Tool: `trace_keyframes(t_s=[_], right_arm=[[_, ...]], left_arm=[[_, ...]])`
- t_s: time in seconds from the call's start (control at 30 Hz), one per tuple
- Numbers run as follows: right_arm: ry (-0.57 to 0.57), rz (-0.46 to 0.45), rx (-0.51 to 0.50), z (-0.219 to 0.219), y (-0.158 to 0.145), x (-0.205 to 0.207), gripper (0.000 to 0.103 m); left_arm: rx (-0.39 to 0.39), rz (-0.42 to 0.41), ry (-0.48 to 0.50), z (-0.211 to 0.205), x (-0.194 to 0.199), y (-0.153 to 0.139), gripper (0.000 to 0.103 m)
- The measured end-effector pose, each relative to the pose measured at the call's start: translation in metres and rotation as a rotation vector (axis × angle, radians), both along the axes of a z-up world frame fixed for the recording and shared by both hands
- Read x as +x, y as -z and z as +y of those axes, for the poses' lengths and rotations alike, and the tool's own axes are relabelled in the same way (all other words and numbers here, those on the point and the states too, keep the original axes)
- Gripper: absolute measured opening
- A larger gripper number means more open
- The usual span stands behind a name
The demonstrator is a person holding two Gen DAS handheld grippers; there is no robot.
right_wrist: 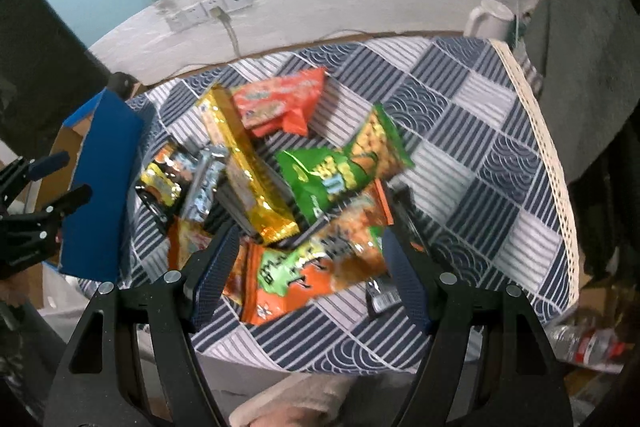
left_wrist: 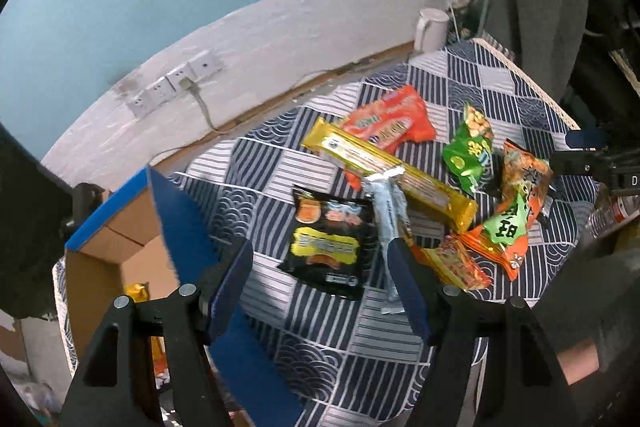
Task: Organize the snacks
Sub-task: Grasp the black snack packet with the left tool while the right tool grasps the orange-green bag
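Snacks lie heaped on the checked cloth (left_wrist: 472, 87) beside the blue-flapped box (left_wrist: 120, 239): one black packet (left_wrist: 326, 247), one gold bar (left_wrist: 384, 171), one red (left_wrist: 394, 121), one green (left_wrist: 468, 153), two orange, one silver, one yellowish. Left gripper (left_wrist: 326, 285) and right gripper (right_wrist: 308, 273) both gape, grasping nothing. Risk: overlapping wrappers, so one pinch may drag neighbours along.

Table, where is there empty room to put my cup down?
The patterned tablecloth is bare on its right side, between the green snack bag and the lace edge, up to the white mug. There is also a bare strip along the near edge. The middle-left is crowded: the gold packet, the black bag and the orange bags overlap beside the blue box.
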State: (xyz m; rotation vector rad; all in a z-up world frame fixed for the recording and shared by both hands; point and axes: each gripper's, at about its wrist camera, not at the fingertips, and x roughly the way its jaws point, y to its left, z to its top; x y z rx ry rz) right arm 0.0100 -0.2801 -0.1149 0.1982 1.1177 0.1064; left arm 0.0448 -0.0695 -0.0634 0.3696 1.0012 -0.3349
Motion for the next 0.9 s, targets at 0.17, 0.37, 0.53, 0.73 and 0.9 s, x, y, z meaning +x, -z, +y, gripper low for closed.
trace_keyframes(t_s=[0.17, 0.37, 0.53, 0.73, 0.9], right_arm=[[0.039, 0.047, 0.026, -0.011, 0.015, -0.005, 0.074], [0.061, 0.117, 0.038, -0.012, 0.039, -0.005, 0.075], [0.067, 0.162, 0.037, -0.009, 0.06, 0.002, 0.075], [0.086, 0.176, 0.034, -0.009, 0.075, 0.017, 0.076], [0.095, 0.166, 0.018, -0.006, 0.08, 0.036, 0.081]], left_arm=[[0.016, 0.025, 0.011, -0.011, 0.001, 0.015, 0.071], [0.047, 0.048, 0.012, -0.015, 0.006, 0.029, 0.071], [0.043, 0.058, -0.006, -0.012, 0.014, 0.034, 0.072], [0.037, 0.087, -0.039, -0.005, 0.026, 0.044, 0.075], [0.045, 0.118, -0.053, -0.002, 0.033, 0.055, 0.075]])
